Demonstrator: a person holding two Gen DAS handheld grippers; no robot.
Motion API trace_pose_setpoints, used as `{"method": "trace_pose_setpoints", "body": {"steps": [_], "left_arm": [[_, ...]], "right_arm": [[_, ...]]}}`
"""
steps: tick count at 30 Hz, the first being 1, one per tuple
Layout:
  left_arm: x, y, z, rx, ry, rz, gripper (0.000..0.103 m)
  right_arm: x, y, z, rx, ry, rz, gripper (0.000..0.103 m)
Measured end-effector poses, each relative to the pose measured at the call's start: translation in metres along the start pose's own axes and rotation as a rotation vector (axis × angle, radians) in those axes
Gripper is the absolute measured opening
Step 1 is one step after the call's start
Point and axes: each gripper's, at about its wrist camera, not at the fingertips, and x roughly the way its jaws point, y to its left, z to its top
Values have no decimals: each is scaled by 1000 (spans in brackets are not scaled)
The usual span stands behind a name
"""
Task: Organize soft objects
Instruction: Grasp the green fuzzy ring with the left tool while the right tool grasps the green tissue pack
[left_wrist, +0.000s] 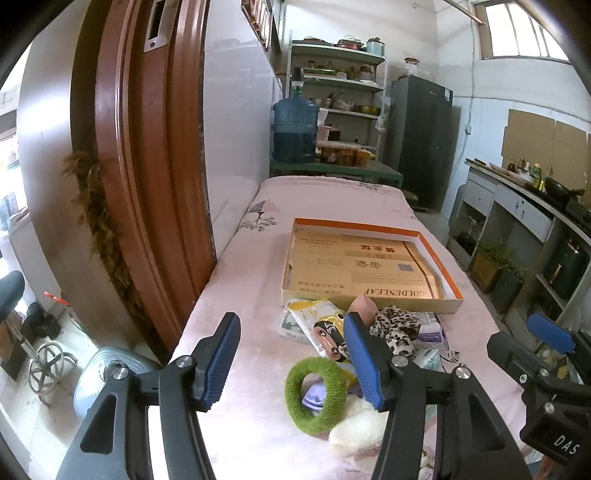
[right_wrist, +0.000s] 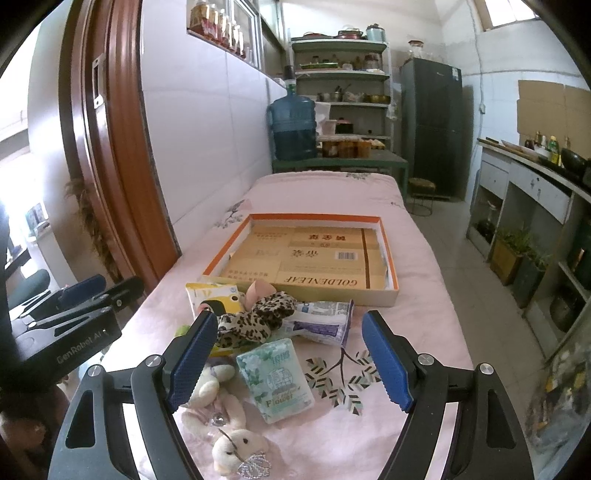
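Nearest the right gripper (right_wrist: 290, 360) lie a cream bunny (right_wrist: 236, 452) and a green tissue pack (right_wrist: 275, 380), both on the pink-covered table (right_wrist: 406, 325) near its front edge. Its jaws stand wide, empty. Past them a leopard scarf (right_wrist: 255, 317) drapes over a yellow pouch (right_wrist: 208, 299) and touches a purple pack (right_wrist: 321, 321) — all heaped just before the box (right_wrist: 391, 254), whose floor holds only flat cardboard. Left gripper (left_wrist: 291, 363) also gapes wide, holding nothing, above a green ring (left_wrist: 317, 395) beside a white plush (left_wrist: 360, 424).
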Motion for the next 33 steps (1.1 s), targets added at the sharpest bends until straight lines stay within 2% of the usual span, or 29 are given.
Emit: {"method": "trace_pose_setpoints", "body": {"steps": [13,21,24,33], "left_arm": [[7,31,-9,-52,28,-25,58],[29,14,-33,1,111,-147,58],[39,5,-40,14,141,-180,53],[63,1,-51,-1,213,-230,44]], "right_arm": [[13,0,-14,-6,42,14,81],[37,-4,-36,-9,103,43,81],[48,-5,-44,-9,137,54,81],[73,-7,-59,-9,210,105,81]]}}
